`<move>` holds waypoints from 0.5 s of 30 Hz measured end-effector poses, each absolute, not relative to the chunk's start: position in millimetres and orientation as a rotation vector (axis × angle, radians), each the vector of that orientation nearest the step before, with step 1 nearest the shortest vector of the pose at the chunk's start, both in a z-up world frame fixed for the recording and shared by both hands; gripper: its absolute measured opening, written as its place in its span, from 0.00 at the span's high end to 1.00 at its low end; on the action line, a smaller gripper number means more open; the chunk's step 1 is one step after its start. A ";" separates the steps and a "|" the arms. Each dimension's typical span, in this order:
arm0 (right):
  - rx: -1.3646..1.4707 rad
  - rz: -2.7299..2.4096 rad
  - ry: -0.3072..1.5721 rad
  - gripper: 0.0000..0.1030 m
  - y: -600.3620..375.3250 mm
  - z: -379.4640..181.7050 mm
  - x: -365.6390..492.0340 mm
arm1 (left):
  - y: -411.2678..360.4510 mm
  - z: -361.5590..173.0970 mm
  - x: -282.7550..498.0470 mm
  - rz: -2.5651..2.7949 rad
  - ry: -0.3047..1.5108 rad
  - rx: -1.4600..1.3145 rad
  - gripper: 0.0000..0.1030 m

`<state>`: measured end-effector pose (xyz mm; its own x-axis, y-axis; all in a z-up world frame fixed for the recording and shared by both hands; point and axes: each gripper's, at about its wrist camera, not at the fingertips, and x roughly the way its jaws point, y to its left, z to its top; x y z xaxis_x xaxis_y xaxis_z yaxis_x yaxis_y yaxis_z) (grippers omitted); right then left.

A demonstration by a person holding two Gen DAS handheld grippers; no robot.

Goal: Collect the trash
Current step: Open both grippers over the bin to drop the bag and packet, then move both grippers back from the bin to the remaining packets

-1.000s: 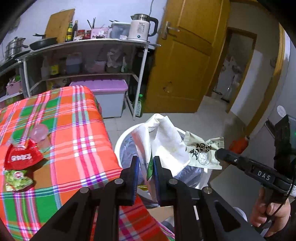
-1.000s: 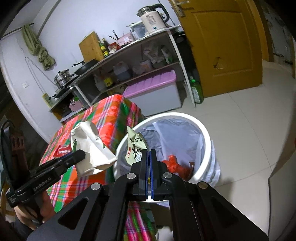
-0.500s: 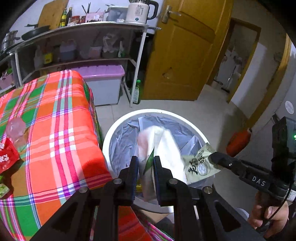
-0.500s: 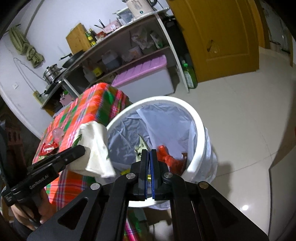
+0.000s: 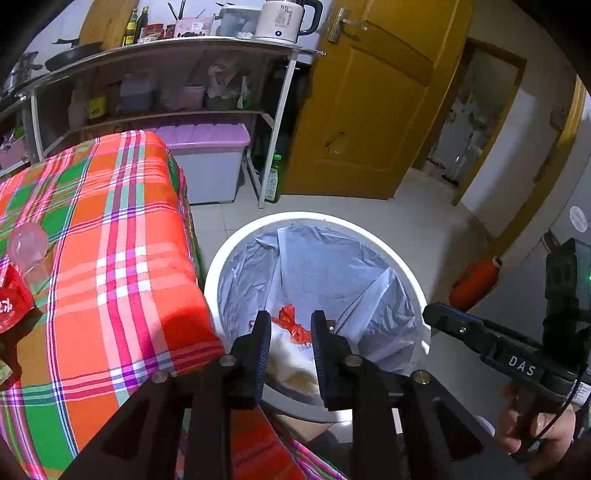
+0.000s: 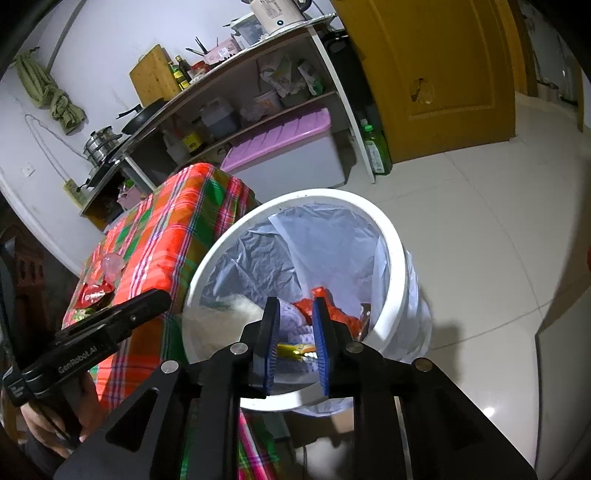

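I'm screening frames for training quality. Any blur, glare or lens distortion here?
Left wrist view: the white bag in the bin is blurred; the door bows from fisheye. Right wrist view: the bag is smeared again; floor shows a small glare spot; corners are black.

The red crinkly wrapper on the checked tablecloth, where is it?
In the left wrist view the red crinkly wrapper lies at the far left edge, just below the clear pink plastic cup.

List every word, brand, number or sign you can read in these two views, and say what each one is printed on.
"DAS": on the body of the right hand-held gripper, seen from the left wrist.
"GenRobot.AI": on the body of the left hand-held gripper, seen from the right wrist.
Print on the white kettle: too small to read.
White lettering on the red wrapper on the tablecloth: cut off, unreadable.
Green bottle label: too blurred.
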<state>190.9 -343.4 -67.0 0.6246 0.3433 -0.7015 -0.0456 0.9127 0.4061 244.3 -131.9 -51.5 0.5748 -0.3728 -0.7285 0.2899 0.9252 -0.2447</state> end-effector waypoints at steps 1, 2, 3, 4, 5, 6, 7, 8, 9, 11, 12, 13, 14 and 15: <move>0.369 0.232 0.868 0.82 -343.2 -64.9 189.6 | -130.7 -50.7 243.6 -0.390 0.874 -0.105 0.78; 0.368 0.234 0.864 0.82 -342.4 -63.2 188.3 | -130.7 -50.6 244.3 -0.390 0.873 -0.106 0.78; 0.367 0.236 0.861 0.82 -341.4 -61.3 187.0 | -130.9 -49.8 243.9 -0.388 0.872 -0.107 0.77; 0.364 0.238 0.857 0.82 -340.7 -59.3 185.0 | -129.7 -49.2 243.0 -0.385 0.872 -0.110 0.77; 0.364 0.238 0.856 0.82 -340.3 -58.0 184.3 | -129.5 -48.0 242.3 -0.386 0.870 -0.113 0.77; 0.363 0.240 0.853 0.82 -339.7 -56.1 182.1 | -128.6 -46.3 240.7 -0.387 0.866 -0.116 0.77; 0.362 0.244 0.850 0.82 -338.9 -54.1 179.9 | -127.9 -44.2 238.6 -0.388 0.860 -0.118 0.77; 0.361 0.247 0.846 0.82 -337.6 -52.3 178.4 | -127.2 -40.8 235.8 -0.390 0.850 -0.118 0.77; 0.358 0.252 0.840 0.82 -336.1 -49.2 176.2 | -126.5 -38.1 233.3 -0.392 0.841 -0.119 0.77; 0.348 0.259 0.829 0.82 -333.2 -44.3 171.8 | -124.1 -32.6 226.5 -0.392 0.825 -0.119 0.77; 0.343 0.262 0.823 0.82 -331.6 -41.3 169.9 | -122.2 -29.6 222.5 -0.391 0.817 -0.122 0.77; 0.337 0.266 0.814 0.82 -329.2 -36.5 166.6 | -120.1 -26.4 218.4 -0.390 0.808 -0.125 0.77; 0.333 0.270 0.806 0.82 -327.7 -33.9 164.3 | -118.6 -23.4 214.2 -0.390 0.800 -0.126 0.77; 0.326 0.276 0.795 0.82 -325.0 -28.9 160.5 | -116.2 -20.6 210.1 -0.388 0.791 -0.125 0.77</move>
